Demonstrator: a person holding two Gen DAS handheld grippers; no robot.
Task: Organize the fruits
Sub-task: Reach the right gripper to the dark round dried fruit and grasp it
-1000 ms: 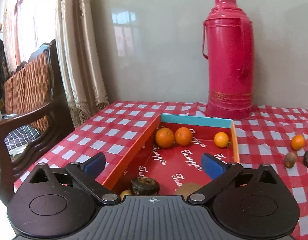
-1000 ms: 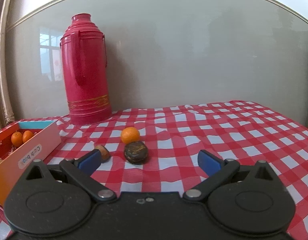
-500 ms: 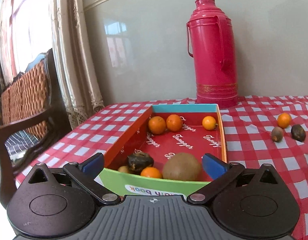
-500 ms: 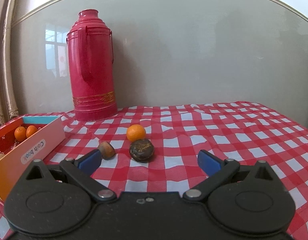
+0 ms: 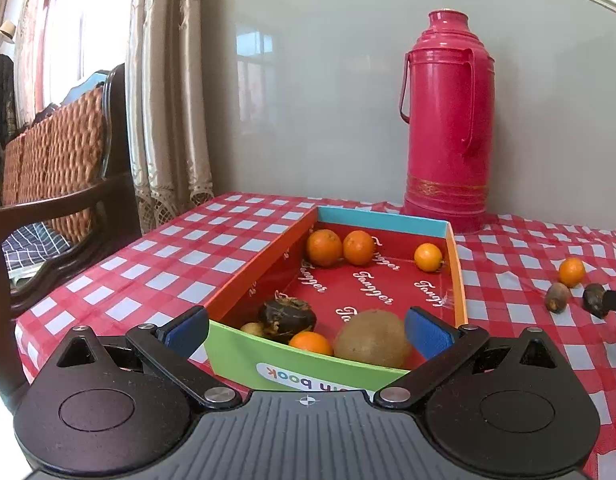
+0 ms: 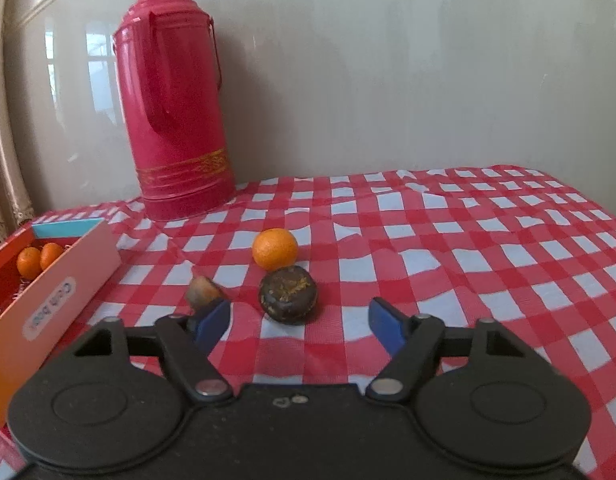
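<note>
A shallow cardboard box with a red inside holds several small oranges, a dark wrinkled fruit and a brown round fruit. My left gripper is open and empty, just in front of the box's green near wall. On the checked cloth to the right lie an orange, a dark round fruit and a small brown fruit. My right gripper is open and empty, close in front of the dark fruit. The box shows at the left of the right wrist view.
A tall red thermos stands at the back by the wall, behind the box; it also shows in the right wrist view. A wooden wicker chair and curtains stand off the table's left edge. The table is covered by a red-and-white cloth.
My left gripper has pulled back from over the box, so its near wall and front fruits now show. My right gripper has moved closer to the dark fruit on the cloth.
</note>
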